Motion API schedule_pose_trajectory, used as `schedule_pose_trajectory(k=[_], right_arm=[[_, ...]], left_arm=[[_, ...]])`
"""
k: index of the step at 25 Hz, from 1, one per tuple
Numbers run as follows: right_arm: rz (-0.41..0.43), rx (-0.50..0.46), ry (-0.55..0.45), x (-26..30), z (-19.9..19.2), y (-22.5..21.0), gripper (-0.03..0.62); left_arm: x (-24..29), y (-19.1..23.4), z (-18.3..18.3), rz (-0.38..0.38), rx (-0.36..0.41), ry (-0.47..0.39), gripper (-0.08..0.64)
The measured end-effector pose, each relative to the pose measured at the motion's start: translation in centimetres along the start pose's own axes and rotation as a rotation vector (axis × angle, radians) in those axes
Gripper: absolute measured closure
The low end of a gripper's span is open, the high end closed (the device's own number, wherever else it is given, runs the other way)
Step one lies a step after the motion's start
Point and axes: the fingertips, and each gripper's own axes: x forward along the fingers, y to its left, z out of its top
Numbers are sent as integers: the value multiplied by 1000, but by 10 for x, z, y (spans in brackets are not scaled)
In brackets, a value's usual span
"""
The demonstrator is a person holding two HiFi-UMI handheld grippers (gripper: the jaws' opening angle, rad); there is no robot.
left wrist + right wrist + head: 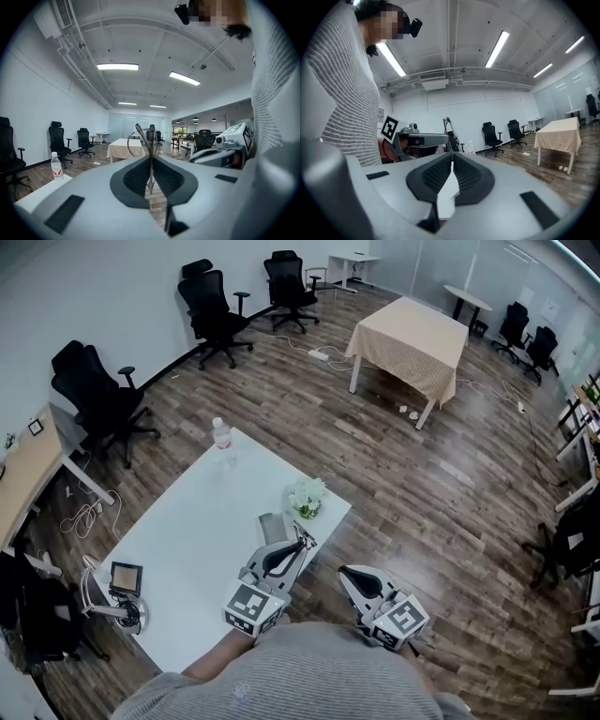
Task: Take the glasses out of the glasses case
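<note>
The left tool (298, 546) is clenched on the thin-framed glasses (144, 140), which stand up out of its tips, lifted above the white desk (187, 549). The grey glasses case (273, 527) lies on the desk at about 11 o'clock from those tips, just beside them. The right tool (452, 158) is pressed shut on nothing and hangs off the desk's edge at 4 o'clock from the left one. A water bottle (222, 437) stands at the far edge of the desk, at 12 o'clock.

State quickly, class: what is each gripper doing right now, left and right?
Left gripper: closed on the thin wire-framed glasses.
Right gripper: closed, holding nothing.
</note>
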Motion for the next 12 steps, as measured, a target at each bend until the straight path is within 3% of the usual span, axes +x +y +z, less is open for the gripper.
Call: schedule_pose_trajectory(k=[4, 12], right_arm=[[0, 5, -5, -10, 2, -2, 571], [19, 18, 0, -42, -4, 1, 571]], left_arm=[[2, -19, 3, -4, -9, -3, 534], [-11, -52, -2, 60, -21, -6, 534]])
